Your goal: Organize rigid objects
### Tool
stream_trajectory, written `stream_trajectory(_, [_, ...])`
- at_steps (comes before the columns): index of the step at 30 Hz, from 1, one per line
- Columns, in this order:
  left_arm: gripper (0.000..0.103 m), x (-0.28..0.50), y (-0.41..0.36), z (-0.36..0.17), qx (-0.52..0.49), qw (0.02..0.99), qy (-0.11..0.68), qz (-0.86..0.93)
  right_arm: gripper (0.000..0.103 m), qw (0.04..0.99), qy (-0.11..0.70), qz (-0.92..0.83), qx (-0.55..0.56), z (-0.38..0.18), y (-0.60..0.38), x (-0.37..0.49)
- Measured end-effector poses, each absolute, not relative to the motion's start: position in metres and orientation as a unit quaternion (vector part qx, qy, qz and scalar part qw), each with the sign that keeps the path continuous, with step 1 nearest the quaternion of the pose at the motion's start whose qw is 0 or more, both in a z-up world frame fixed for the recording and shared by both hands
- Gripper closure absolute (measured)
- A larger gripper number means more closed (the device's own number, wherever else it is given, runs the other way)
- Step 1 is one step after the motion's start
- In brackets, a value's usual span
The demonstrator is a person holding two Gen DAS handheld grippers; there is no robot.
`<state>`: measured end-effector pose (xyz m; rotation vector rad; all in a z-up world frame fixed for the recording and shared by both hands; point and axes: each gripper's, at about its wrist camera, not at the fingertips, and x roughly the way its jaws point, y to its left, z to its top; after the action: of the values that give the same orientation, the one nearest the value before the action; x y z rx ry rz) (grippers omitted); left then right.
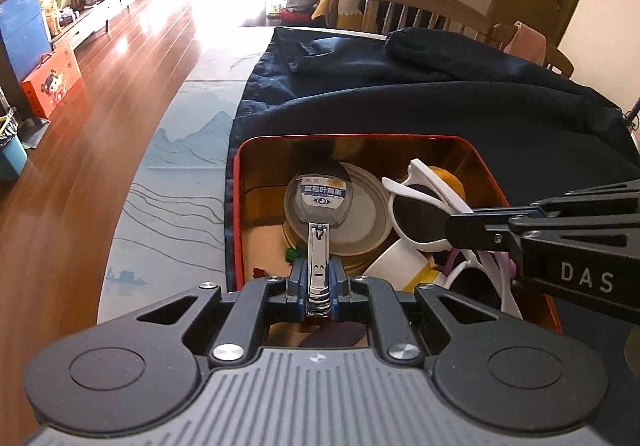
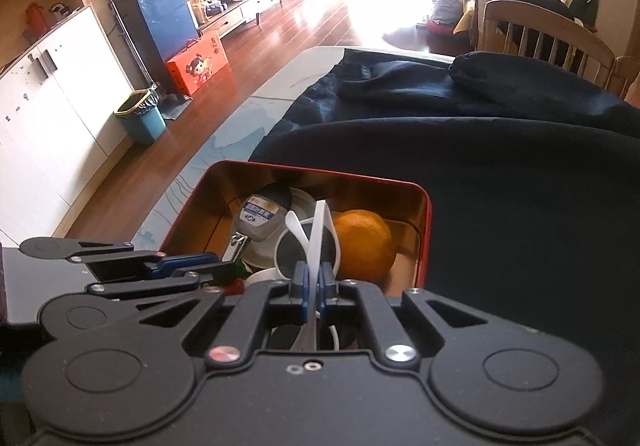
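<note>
Two grippers over one tin (image 1: 240, 173): left gripper (image 1: 318, 278) jaws clamp one nail clipper (image 1: 318, 262), right gripper (image 2: 314, 280) jaws clamp one white sunglasses (image 2: 320, 230)

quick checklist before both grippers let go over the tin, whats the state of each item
1. Left gripper shut on nail clipper: ok.
2. Right gripper shut on white sunglasses: ok.
3. Both items over the open red tin: ok.
4. Free floor space in tin: not ok; a bottle, an orange and more fill it.
5. Grippers clear of each other: ok, close but apart.
6. Tin bottom under the clipper: cannot tell.
</note>
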<state>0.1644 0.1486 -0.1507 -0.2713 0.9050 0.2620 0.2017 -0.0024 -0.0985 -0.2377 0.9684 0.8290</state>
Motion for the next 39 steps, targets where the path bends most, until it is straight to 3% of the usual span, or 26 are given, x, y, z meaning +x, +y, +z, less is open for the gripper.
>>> stream_trajectory(3, [0.092, 0.166, 0.150, -0.152, -0.138, 0.880, 0.439, 0.120, 0.089, 0.797, 0.454, 0.383, -0.111, -0.099, -0.002, 0.202])
stream_trajectory(13, [0.091, 0.165, 0.150, -0.152, -0.145, 0.874, 0.447, 0.123, 0.078, 0.800, 0.457, 0.377, -0.095, -0.096, -0.013, 0.198])
stream_trajectory(18, [0.078, 0.157, 0.146, -0.146, -0.147, 0.878, 0.439, 0.121, 0.075, 0.803, 0.454, 0.378, -0.084, -0.088, -0.020, 0.193])
stream_trajectory(21, [0.066, 0.151, 0.144, -0.140, -0.149, 0.882, 0.430, 0.119, 0.073, 0.805, 0.447, 0.381, -0.078, -0.081, -0.025, 0.188])
stream_trajectory(23, [0.052, 0.146, 0.141, -0.134, -0.147, 0.886, 0.422, 0.122, 0.071, 0.808, 0.443, 0.382, -0.074, -0.077, -0.029, 0.185])
stream_trajectory(25, [0.047, 0.141, 0.139, -0.128, -0.145, 0.891, 0.412, 0.124, 0.070, 0.810, 0.439, 0.383, -0.069, -0.073, -0.033, 0.181])
stream_trajectory(32, [0.033, 0.121, 0.133, -0.107, -0.140, 0.902, 0.387, 0.129, 0.059, 0.817, 0.420, 0.390, -0.059, -0.059, -0.048, 0.168])
stream_trajectory(39, [0.033, 0.104, 0.127, -0.090, -0.134, 0.909, 0.371, 0.134, 0.044, 0.822, 0.407, 0.394, -0.047, -0.050, -0.065, 0.153])
